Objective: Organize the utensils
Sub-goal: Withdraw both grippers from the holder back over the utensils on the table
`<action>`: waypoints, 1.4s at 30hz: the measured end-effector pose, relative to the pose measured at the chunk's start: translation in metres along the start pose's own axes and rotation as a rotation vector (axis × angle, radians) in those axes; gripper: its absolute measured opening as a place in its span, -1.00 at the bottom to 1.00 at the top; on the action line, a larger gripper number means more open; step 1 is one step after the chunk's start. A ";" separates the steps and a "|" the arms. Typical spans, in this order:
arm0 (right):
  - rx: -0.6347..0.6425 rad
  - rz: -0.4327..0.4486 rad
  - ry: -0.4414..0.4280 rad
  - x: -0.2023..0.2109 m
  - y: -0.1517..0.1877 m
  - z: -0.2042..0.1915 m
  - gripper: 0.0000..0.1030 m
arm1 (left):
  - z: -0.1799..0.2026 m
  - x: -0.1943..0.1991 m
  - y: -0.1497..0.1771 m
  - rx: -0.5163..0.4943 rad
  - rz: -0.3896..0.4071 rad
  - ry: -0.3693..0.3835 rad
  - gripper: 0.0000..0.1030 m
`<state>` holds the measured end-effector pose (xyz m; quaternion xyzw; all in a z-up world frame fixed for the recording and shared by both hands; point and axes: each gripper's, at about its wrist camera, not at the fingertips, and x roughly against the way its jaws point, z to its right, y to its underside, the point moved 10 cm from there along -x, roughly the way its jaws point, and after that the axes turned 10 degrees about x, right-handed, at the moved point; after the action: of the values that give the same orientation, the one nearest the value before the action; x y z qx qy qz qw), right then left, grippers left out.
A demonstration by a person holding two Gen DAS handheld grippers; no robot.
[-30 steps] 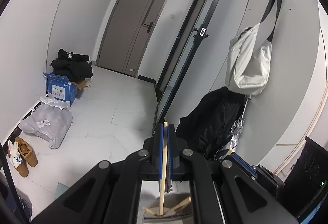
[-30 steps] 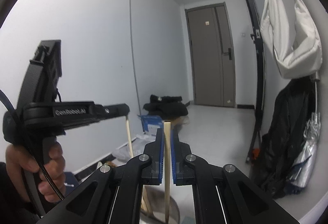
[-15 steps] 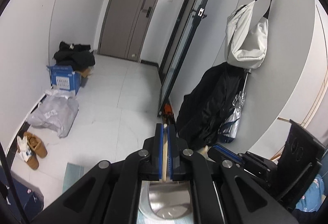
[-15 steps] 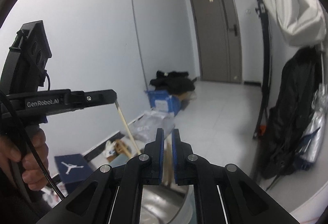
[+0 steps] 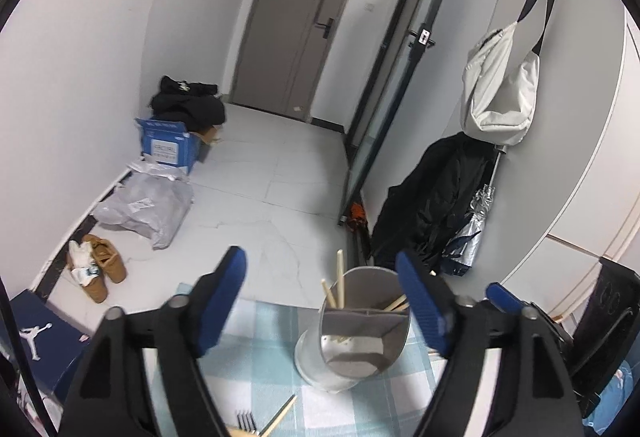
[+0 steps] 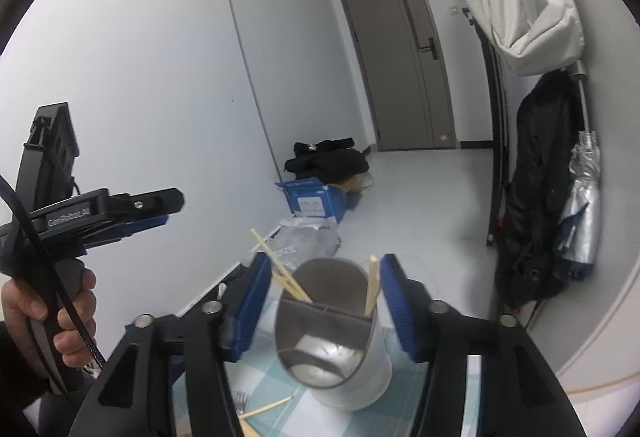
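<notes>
Now both tools are opening over a steel utensil holder [image 5: 362,333] at lower centre of the left-wrist view, standing on a checked cloth [image 5: 264,369]. The left gripper [image 5: 320,301] is spreading wide with nothing pressed between its blue pads; the right gripper [image 6: 322,297] is parting likewise, its pads flanking the holder's rim without touching it. Several wooden chopsticks [image 6: 280,271] are leaning inside the holder; one more chopstick [image 5: 280,415] and a fork [image 5: 245,420] are lying on the cloth at the bottom edge.

Judged by look, the chopsticks are light, stiff and smooth, so they are likely rolling or slipping easily; mid-shaft is offering the surest hold. The fork is probably heavier and slicker, though its handle is lying out of frame. The holder appears light enough to tip if nudged. The cloth's far edge is lying just behind the holder, so room is opening mainly toward the lower frame.
</notes>
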<state>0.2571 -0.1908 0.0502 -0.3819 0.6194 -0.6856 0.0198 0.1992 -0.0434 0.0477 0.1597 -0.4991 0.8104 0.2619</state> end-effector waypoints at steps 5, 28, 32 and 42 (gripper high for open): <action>-0.010 0.016 0.011 0.025 0.004 -0.019 0.42 | -0.004 0.022 0.009 -0.014 0.007 -0.042 0.63; -0.031 -0.023 0.044 0.063 0.086 -0.085 0.90 | -0.061 0.063 0.088 -0.002 0.060 -0.174 0.98; -0.034 -0.075 0.060 0.056 0.111 -0.084 0.90 | -0.073 0.053 0.110 0.011 0.025 -0.186 0.98; -0.017 -0.241 0.082 0.030 0.164 -0.088 0.89 | -0.108 0.029 0.136 0.060 -0.052 -0.222 0.98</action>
<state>0.1150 -0.1705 -0.0712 -0.4252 0.5753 -0.6927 -0.0913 0.0966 0.0112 -0.0848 0.2692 -0.4964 0.7952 0.2207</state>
